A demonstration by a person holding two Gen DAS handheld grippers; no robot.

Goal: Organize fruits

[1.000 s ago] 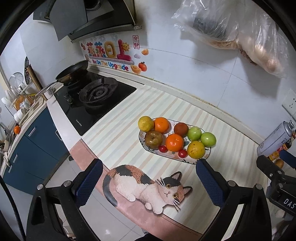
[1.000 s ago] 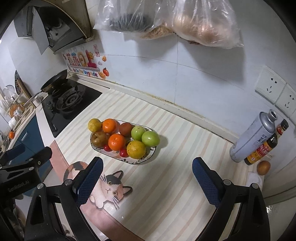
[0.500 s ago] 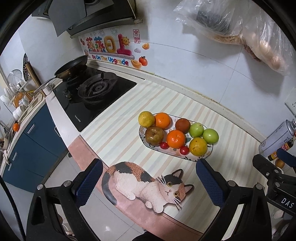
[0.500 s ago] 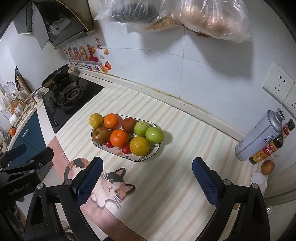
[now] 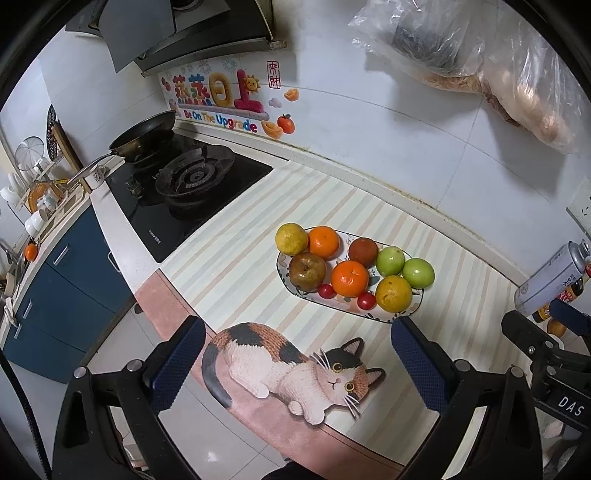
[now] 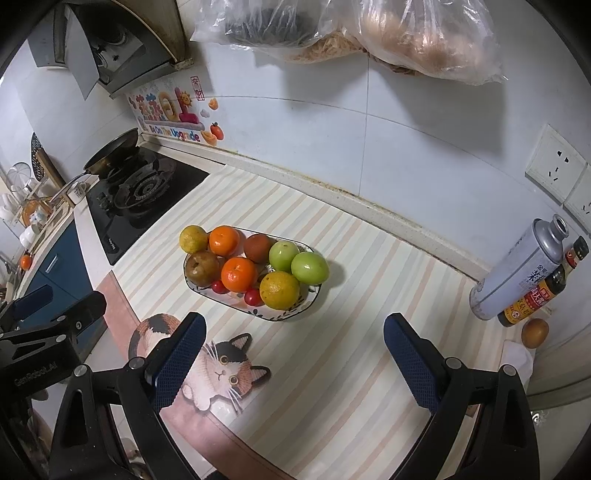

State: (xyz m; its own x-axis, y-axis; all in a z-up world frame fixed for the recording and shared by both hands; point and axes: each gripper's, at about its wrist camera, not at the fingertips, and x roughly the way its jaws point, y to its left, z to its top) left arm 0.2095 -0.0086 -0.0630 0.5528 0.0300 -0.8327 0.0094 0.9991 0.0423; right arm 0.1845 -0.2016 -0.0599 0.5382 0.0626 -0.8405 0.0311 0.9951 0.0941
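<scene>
Sitting on the striped mat (image 6: 332, 369) that covers the tabletop (image 5: 122, 236) is an oval plate (image 6: 295, 314) full of fruit. Two bright oranges (image 6: 239, 274) lie on it, one at the back and one in the middle. Two green apples (image 6: 309, 267) sit side by side at the right end and touch each other. A brown pear (image 6: 201, 267) lies at the left end, with a yellow-green citrus (image 6: 193, 238) just behind it. Another yellow citrus (image 6: 279, 290) sits at the front right. A dark red-brown fruit (image 6: 259, 247) rests at the back, between an orange and an apple. Two small red cherry tomatoes (image 6: 253, 296) peek out along the front edge.

The left gripper (image 5: 299, 365) is wide open and holds nothing. It hangs over the near edge of the mat, above a picture of a cat (image 5: 291, 365), and the plate lies just past its fingers (image 5: 419, 365). The right gripper (image 6: 291, 363) is wide open too, with nothing in it. It hangs over the mat on the near side of the plate, a bit to the right.

A black stove (image 6: 144, 195) with a frying pan (image 6: 110, 153) stands to the left of the mat. Far to the right, near the wall, a silver can (image 6: 517, 273) and a dark sauce bottle (image 6: 535, 291) stand close together. One small orange fruit (image 6: 534, 332) lies alone just in front of them, well apart from the plate. Plastic bags (image 6: 369, 33) hang on the wall above.
</scene>
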